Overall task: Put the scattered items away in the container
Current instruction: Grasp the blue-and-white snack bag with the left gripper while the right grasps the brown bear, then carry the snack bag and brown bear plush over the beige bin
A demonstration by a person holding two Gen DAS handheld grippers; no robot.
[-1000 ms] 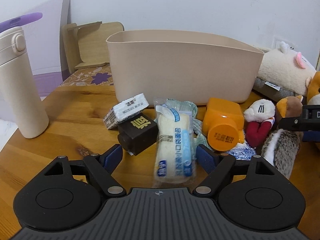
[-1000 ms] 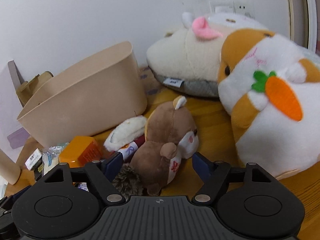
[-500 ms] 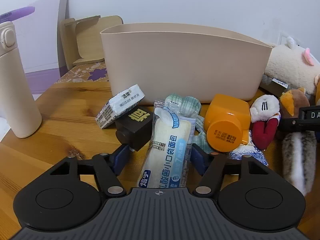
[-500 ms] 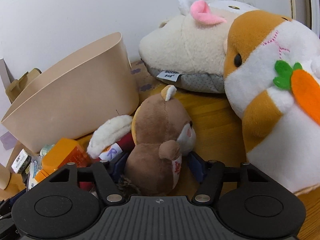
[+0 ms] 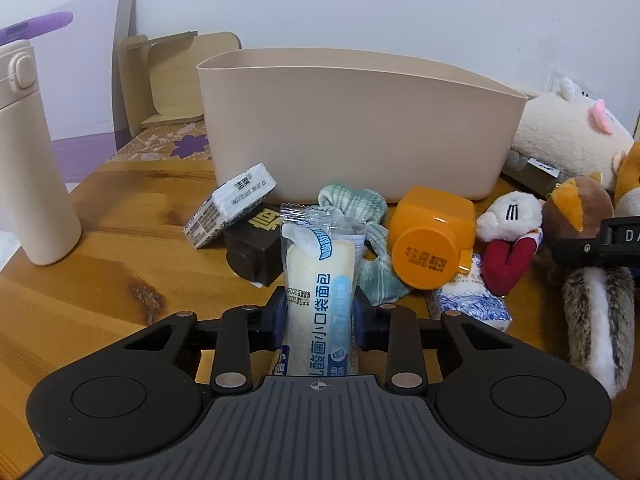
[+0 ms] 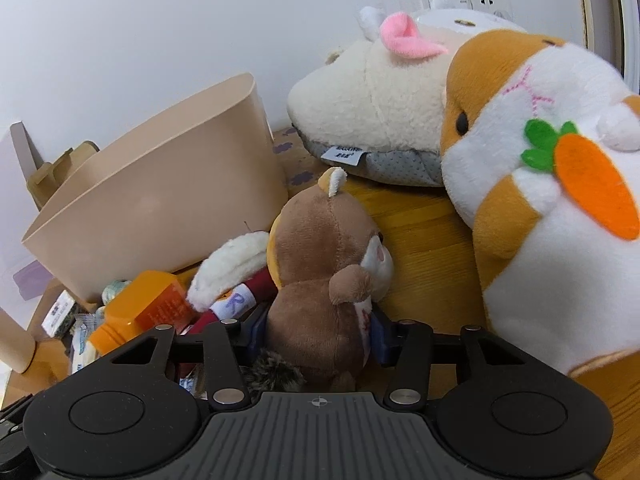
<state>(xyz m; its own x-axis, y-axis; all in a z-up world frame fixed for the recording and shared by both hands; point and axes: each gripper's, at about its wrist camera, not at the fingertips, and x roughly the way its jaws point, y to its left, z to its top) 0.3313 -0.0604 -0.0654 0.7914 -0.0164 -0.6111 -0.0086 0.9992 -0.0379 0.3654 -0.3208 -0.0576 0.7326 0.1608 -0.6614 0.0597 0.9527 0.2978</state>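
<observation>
My left gripper [image 5: 319,316] is shut on a wrapped bread roll [image 5: 318,280] in clear and blue plastic, held upright in front of the beige container [image 5: 352,128]. My right gripper [image 6: 318,334] is shut on a brown squirrel plush [image 6: 328,276] with a furry tail; this plush also shows in the left wrist view [image 5: 580,216]. Scattered before the container lie a white packet [image 5: 232,208], a dark cube [image 5: 256,248], a green sock [image 5: 360,208], an orange cup [image 5: 432,240] and a small white plush in red [image 5: 508,236].
A cream flask [image 5: 28,152] stands at the left on the wooden table [image 5: 100,240]. A large cream plush [image 6: 380,112] and an orange-and-white hamster plush with a carrot [image 6: 552,184] crowd the right. A blue-patterned packet [image 5: 472,304] lies near the cup. A wooden stand [image 5: 176,76] is behind.
Both grippers have closed, the left on the bread roll and the right on the squirrel plush. Both have moved in closer to their items.
</observation>
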